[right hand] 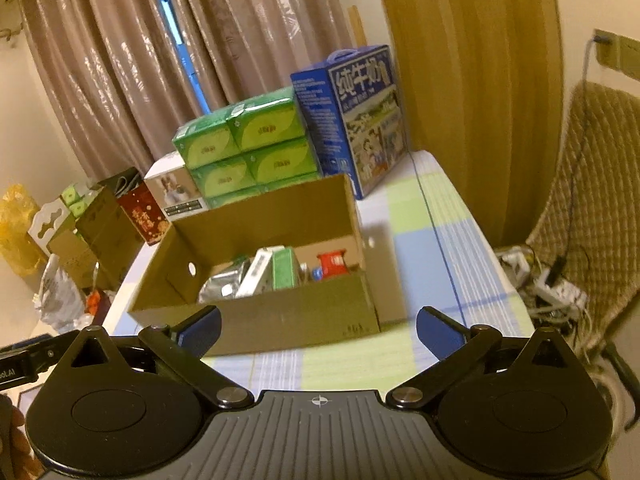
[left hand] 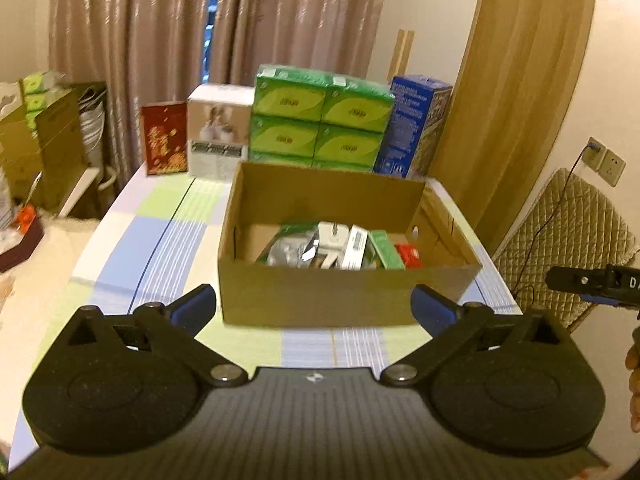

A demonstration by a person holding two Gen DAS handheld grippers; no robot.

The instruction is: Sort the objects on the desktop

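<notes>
While the box [left hand: 344, 292] is sitting mid-table with small packets inside, we are holding both grippers, left [left hand: 314, 308] and right [right hand: 318, 330], wide open and empty; it is looking light, stiff cardboard, best gripped by its walls.

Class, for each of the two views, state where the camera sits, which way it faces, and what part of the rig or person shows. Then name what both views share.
Left wrist view: sits on the left claw, facing forward at the cardboard box; both open fingers show, plus the right claw at the right edge.
Right wrist view: sits on the right claw, facing forward and leftward at the box; both open fingers show, plus the left claw at the left edge.
Shared: the box, green tissue packs, blue milk carton, checked tablecloth.
</notes>
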